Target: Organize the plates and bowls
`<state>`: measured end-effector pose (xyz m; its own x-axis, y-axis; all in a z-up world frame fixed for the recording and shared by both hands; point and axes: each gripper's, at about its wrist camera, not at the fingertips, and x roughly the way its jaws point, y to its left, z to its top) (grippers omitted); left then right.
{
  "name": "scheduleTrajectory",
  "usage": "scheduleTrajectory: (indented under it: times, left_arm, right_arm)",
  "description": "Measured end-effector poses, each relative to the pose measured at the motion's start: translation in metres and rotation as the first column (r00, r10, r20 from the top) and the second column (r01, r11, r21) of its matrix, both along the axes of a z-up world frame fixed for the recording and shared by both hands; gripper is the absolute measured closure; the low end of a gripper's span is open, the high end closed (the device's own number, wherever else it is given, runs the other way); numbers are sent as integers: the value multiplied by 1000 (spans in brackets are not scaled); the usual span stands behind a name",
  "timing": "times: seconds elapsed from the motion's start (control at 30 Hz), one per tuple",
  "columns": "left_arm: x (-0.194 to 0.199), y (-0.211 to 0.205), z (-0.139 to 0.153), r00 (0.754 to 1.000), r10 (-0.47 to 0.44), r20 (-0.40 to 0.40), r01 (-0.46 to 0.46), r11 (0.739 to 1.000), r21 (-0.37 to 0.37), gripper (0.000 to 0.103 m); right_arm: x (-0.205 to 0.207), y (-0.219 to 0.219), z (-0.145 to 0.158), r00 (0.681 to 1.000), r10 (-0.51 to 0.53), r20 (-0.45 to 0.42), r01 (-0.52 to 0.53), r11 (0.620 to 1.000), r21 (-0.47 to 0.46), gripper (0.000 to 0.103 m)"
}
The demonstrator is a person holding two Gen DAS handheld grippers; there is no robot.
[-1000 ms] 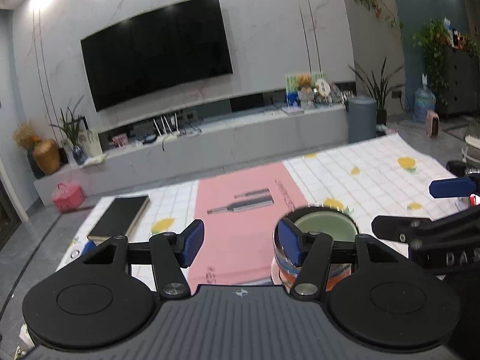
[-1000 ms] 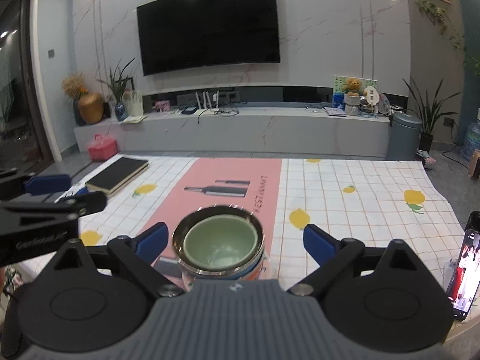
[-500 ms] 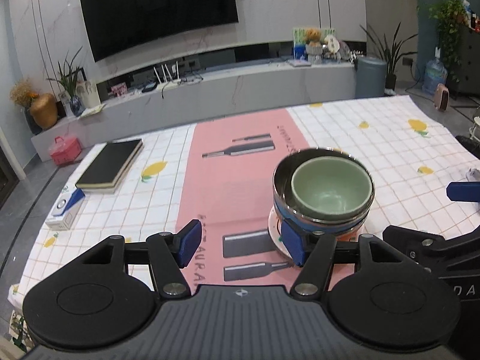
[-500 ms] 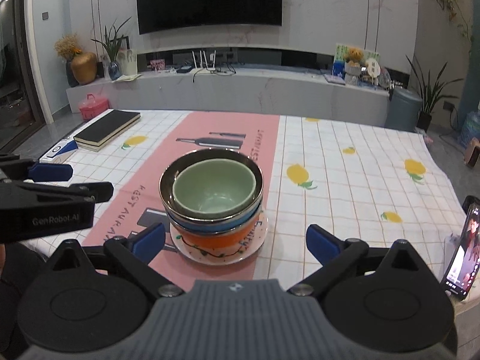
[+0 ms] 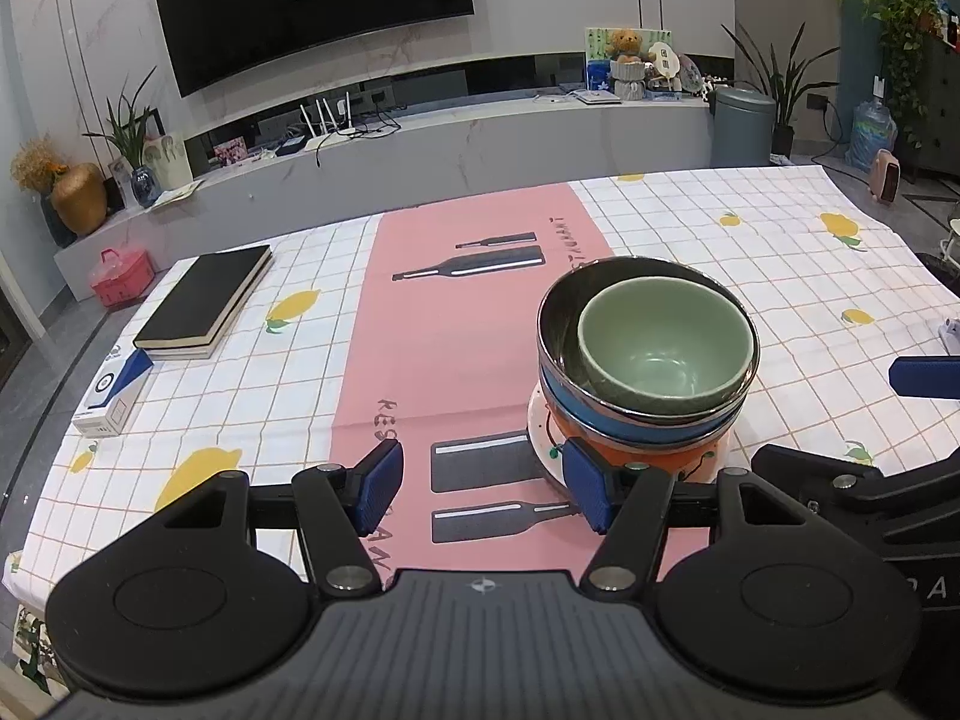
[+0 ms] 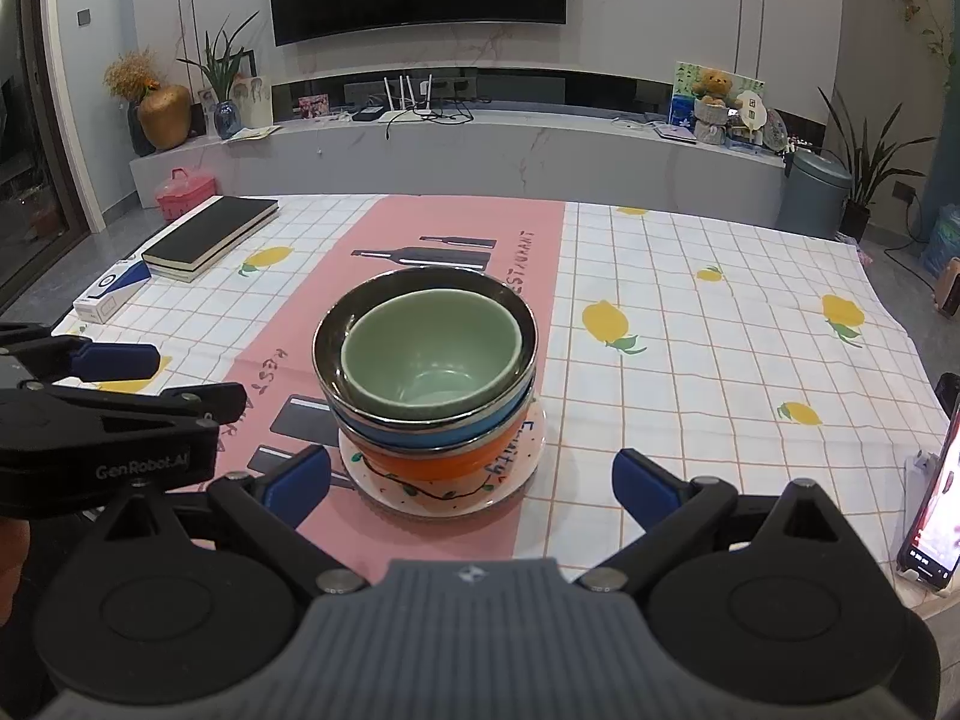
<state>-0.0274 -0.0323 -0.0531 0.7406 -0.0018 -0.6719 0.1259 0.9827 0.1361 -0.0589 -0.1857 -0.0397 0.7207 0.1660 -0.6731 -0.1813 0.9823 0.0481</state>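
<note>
A stack of dishes stands on the pink strip of the checked, lemon-printed cloth covering the worktop. At the bottom is a white plate with a vine pattern along its rim. On it sits an orange bowl, inside that a blue bowl, then a metal bowl with a dark, shiny wall, and innermost a pale green bowl. The green bowl is empty, and it lies off-centre, against the near side of the metal bowl. The left tongs are released, their jaws having just been opening, with nothing between the blue pads; the right-hand pad is just in front of the plate's near-left edge, and contact cannot be told. The right tongs are spread wide, pads on either side of the plate's near edge, clear of it and gripping nothing. Toward the far left of the worktop a black book lies on a second volume, with a small white-and-blue box just beside it. At the right edge a phone stands propped, its screen lit.
</note>
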Motion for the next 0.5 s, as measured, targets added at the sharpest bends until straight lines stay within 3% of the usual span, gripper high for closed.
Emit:
scheduleTrajectory:
  times: [0.5]
  left_arm:
    - [2,-2,-4,1000,-3,-14,3,1000,-1,31]
  right_arm:
    - [2,3,1,1000,8,1,-8,1000,-8,5]
